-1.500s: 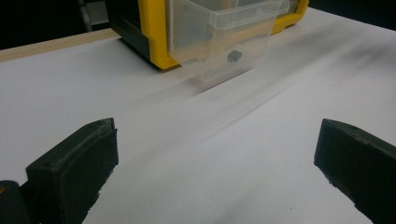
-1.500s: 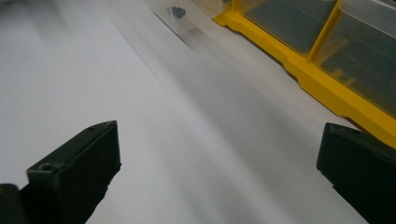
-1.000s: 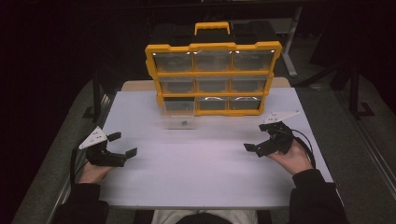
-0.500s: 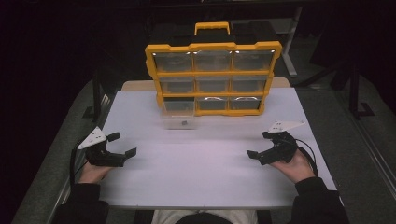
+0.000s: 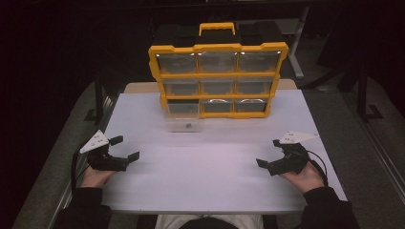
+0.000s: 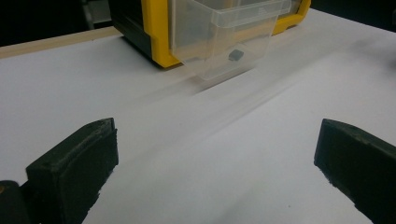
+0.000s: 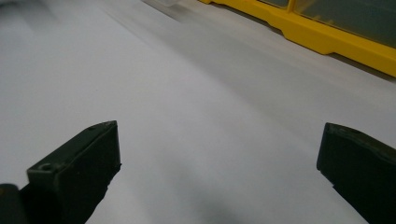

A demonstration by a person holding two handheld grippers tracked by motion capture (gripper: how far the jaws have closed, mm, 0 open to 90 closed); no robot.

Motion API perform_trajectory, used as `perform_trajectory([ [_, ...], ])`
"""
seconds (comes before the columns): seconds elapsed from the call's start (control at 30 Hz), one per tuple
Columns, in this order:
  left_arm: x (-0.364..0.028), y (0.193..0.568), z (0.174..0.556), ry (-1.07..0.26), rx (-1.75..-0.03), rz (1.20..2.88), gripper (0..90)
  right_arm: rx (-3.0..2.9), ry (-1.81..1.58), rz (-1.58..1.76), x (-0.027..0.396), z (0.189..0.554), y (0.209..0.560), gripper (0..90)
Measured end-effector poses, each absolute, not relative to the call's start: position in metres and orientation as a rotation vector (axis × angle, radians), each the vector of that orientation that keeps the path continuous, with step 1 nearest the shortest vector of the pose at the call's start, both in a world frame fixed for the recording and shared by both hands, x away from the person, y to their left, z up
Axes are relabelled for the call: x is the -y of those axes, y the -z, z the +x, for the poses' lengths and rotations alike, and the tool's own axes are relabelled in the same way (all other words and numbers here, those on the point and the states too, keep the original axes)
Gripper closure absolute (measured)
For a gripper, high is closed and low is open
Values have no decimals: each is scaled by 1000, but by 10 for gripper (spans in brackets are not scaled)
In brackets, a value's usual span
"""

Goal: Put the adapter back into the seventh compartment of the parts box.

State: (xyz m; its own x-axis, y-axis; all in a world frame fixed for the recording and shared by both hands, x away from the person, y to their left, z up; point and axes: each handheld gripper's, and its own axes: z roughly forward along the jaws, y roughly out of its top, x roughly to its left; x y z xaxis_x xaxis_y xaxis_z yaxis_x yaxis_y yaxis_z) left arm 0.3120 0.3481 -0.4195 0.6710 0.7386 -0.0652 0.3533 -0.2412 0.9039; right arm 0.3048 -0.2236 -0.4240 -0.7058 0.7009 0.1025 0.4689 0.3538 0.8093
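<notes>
A yellow organiser (image 5: 218, 78) with clear drawers stands upright at the back of the white table (image 5: 210, 176). Its bottom-left drawer (image 5: 184, 119) is pulled out toward me, and a small dark piece (image 5: 188, 126) lies inside it. The left gripper view looks at this drawer (image 6: 229, 39) and the dark piece (image 6: 234, 55) from low on the table. My left gripper (image 5: 125, 149) rests at the table's left side, open and empty. At the right side my right gripper (image 5: 268, 153) is also open and empty, with the organiser's yellow base (image 7: 327, 39) ahead of it.
A wooden board edge (image 5: 139, 87) shows behind the white surface. Dark floor and metal stand legs (image 5: 296, 52) surround the table. A wide bare stretch of table lies between the two grippers.
My right gripper has drawn back toward me and slightly outward along the table's right side. The left gripper has stayed where it was.
</notes>
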Motion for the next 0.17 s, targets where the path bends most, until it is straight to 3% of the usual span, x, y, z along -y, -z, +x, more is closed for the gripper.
perform_trajectory([
  [0.17, -348, 419, 312, -464, -864, 1844, 0, -2345, -1273, 1052, 225, 303, 428, 0],
])
